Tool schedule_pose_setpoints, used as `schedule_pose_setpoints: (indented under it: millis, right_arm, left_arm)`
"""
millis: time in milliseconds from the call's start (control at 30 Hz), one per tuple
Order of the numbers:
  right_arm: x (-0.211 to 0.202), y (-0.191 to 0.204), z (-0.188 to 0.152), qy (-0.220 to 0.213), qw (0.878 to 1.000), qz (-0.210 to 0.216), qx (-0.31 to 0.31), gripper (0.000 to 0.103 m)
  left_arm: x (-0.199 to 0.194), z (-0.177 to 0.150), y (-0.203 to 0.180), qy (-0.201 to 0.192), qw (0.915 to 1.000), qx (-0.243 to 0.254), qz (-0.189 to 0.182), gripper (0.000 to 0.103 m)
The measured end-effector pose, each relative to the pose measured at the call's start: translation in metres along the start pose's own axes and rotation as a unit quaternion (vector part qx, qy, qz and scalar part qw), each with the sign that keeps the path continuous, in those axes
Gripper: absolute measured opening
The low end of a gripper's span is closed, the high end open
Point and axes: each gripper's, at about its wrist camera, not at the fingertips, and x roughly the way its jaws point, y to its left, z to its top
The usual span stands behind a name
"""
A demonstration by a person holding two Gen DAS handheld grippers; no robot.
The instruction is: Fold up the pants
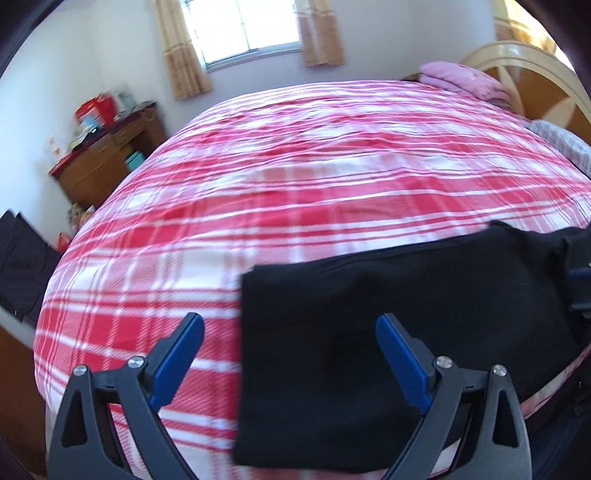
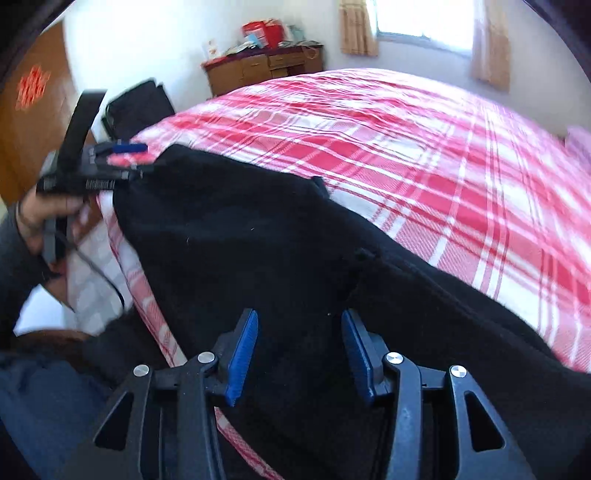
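Black pants [image 1: 388,314] lie folded along the near edge of a bed with a red and white plaid cover [image 1: 295,166]. In the left wrist view my left gripper [image 1: 290,325] stands wide open over the left end of the pants, one finger above the plaid and the other above the black cloth, nothing pinched. In the right wrist view my right gripper [image 2: 299,321] hovers over the pants [image 2: 258,240] with a gap between its blue pads and no fabric pressed. A hand holds the left gripper [image 2: 129,160] at the far left end of the cloth. The right gripper [image 1: 578,280] shows at the edge.
A wooden dresser [image 1: 107,155] with clutter stands by the far wall under a curtained window [image 1: 243,26]. A pink folded blanket [image 1: 461,83] lies by the headboard [image 1: 528,70]. A black bag [image 2: 138,107] sits beside the bed. A person's legs [image 2: 44,406] are close to the bed edge.
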Motion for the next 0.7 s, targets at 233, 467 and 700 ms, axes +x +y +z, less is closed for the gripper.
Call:
schedule_pose_setpoints:
  millis: [233,467,700]
  right_arm:
    - [-0.003,-0.003,-0.004,-0.006,0.999,-0.036,0.018,0.049]
    - [-0.003,-0.018,-0.007,0.012,0.997,-0.048,0.065,0.041]
    - [0.001,-0.006,-0.008,0.021,0.998,-0.045,0.041,0.041]
  left_arm:
    - [0.02,-0.012,0.022,0.019,0.9975,-0.047,-0.049,0.097]
    - [0.026,-0.017,0.014,0.023,0.9966,-0.043,-0.067,0.097]
    - [0.026,-0.017,0.018,0.023,0.9941,-0.043,-0.097,0.097]
